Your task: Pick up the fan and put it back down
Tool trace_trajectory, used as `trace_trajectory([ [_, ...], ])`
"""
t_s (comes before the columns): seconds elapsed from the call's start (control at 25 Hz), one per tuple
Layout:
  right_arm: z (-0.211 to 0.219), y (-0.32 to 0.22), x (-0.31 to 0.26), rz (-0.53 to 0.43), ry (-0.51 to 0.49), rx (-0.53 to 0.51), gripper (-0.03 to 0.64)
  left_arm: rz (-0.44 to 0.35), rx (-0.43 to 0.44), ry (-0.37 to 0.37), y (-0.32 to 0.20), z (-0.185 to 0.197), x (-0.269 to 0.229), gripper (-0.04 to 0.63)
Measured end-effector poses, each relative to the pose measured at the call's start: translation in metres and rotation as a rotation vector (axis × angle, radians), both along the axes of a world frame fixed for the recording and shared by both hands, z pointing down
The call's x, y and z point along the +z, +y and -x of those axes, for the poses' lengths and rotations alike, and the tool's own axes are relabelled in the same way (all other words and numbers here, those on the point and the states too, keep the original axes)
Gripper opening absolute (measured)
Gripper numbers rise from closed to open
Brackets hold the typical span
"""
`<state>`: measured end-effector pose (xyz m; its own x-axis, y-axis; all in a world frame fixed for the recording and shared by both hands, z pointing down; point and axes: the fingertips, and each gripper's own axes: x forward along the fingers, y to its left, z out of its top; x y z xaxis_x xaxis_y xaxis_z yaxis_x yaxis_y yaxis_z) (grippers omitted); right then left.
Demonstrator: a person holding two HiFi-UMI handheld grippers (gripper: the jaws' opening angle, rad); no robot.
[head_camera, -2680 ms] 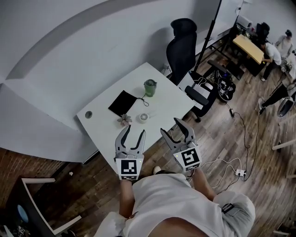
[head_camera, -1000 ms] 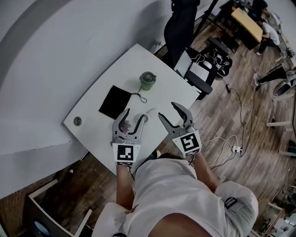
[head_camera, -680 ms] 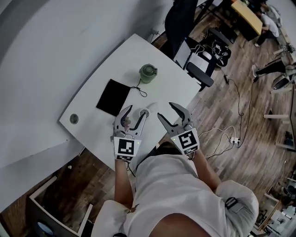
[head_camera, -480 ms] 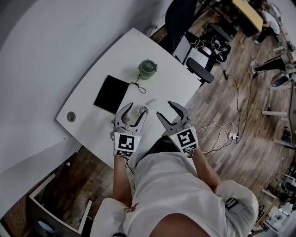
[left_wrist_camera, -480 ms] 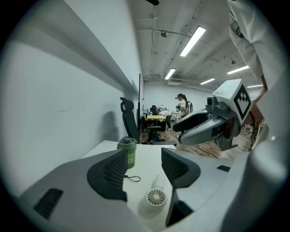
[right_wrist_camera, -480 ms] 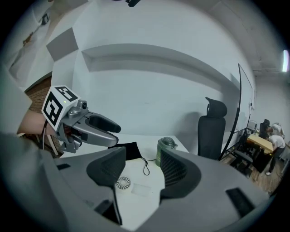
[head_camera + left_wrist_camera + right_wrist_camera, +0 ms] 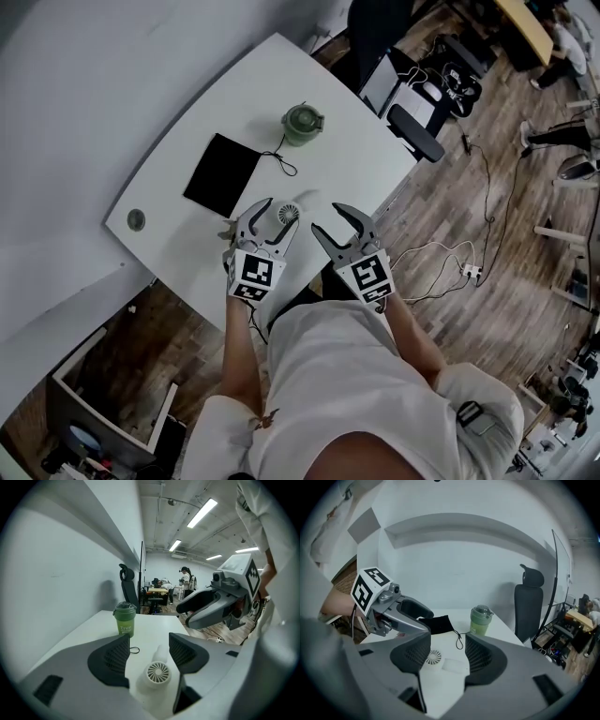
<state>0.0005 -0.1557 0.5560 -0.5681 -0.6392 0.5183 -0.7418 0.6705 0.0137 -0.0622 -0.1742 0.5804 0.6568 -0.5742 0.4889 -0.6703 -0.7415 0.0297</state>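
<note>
A small white fan (image 7: 289, 212) lies on the white table (image 7: 187, 141) near its front edge. In the left gripper view the fan (image 7: 157, 674) rests with its round grille facing me, low between the jaws. My left gripper (image 7: 278, 215) straddles it; its jaws are opening and their pads stand clear of the fan on both sides. My right gripper (image 7: 328, 218) hovers just to the right, open and empty. In the right gripper view the fan (image 7: 433, 657) shows through the gap between the jaws, beyond their tips.
A green lidded cup (image 7: 302, 124) stands at the table's far side. A black pouch (image 7: 221, 174) with a thin cord lies left of it. A round cable hole (image 7: 137, 219) marks the left end. An office chair (image 7: 412, 122) stands past the right edge, cables on the wooden floor.
Both grippers have sunk toward the table. The left jaws, shut on the fan a second ago, have spread apart, and the fan now rests on the tabletop.
</note>
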Motion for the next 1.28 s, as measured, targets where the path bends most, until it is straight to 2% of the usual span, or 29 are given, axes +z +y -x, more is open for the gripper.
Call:
trace_trajectory([
  [0.52, 0.003, 0.012, 0.052, 0.113, 0.01, -0.116, 0.229, 0.118, 0.032, -0.118, 0.011, -0.011, 0.059, 0.303],
  [0.88, 0.001, 0.018, 0.073, 0.157, 0.021, -0.142, 0.227, 0.162, 0.083, -0.194, 0.014, -0.018, 0.089, 0.327],
  [1.28, -0.001, 0.025, 0.085, 0.182, 0.019, -0.14, 0.222, 0.213, 0.153, -0.33, 0.02, -0.026, 0.119, 0.367],
])
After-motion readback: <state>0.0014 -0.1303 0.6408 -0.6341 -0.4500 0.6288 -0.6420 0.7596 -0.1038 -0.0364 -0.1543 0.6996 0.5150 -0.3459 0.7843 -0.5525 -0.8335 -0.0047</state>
